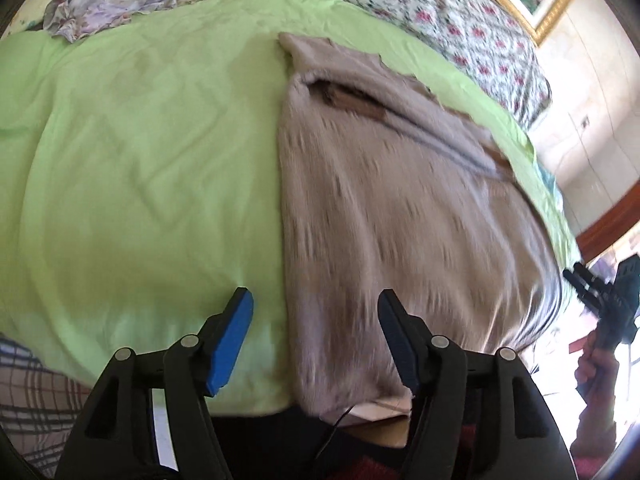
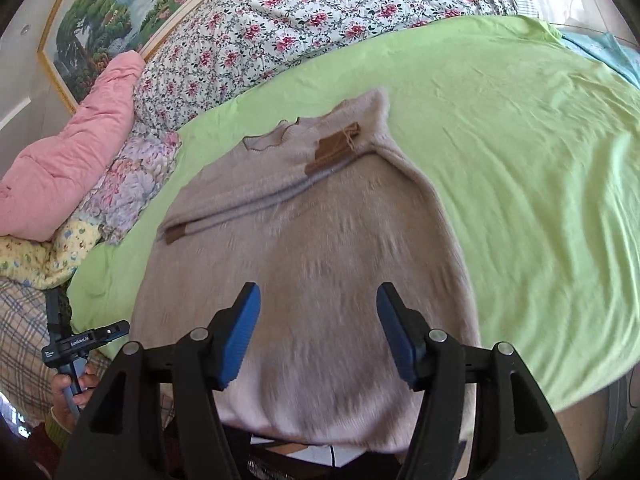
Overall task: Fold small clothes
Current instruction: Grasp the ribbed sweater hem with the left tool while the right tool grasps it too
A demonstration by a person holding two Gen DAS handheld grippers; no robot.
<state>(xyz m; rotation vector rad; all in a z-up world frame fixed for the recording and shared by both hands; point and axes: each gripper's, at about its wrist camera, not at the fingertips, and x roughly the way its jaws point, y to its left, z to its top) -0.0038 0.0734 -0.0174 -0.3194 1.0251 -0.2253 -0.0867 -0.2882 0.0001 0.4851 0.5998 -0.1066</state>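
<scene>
- Showing white lettering on the black body of the left hand-held gripper (image 2: 60,312), seen from the right wrist view at the sweater's lower left; the print is too small to read with certainty.
- Beige fuzzy sweater (image 2: 304,248): lies spread on the green bed sheet (image 2: 520,168), hem toward the cameras and hanging over the bed edge, neckline at the far end; brown patches (image 2: 336,148) and grey stripes cross its chest.
- Left hand-held gripper (image 1: 316,340): released, blue pads apart, nothing between them; one pad is over the green sheet, the other over the sweater's left border.
- Right hand-held gripper (image 2: 318,332): released, pads apart above the sweater's lower middle, gripping nothing. In the left wrist view it appears beyond the sweater's right edge, held by a hand (image 1: 596,364).
- Floral quilt (image 2: 320,16): bunched beyond the sweater's neckline.
- Pink quilt (image 2: 68,152) and a pale flowered pillow (image 2: 132,180): left of the sweater.
- Plaid cloth (image 2: 24,320): beside the sweater's lower left.
- Gold-framed landscape painting (image 2: 120,4): on the wall behind the quilts.
- Nothing lies on the sweater.
</scene>
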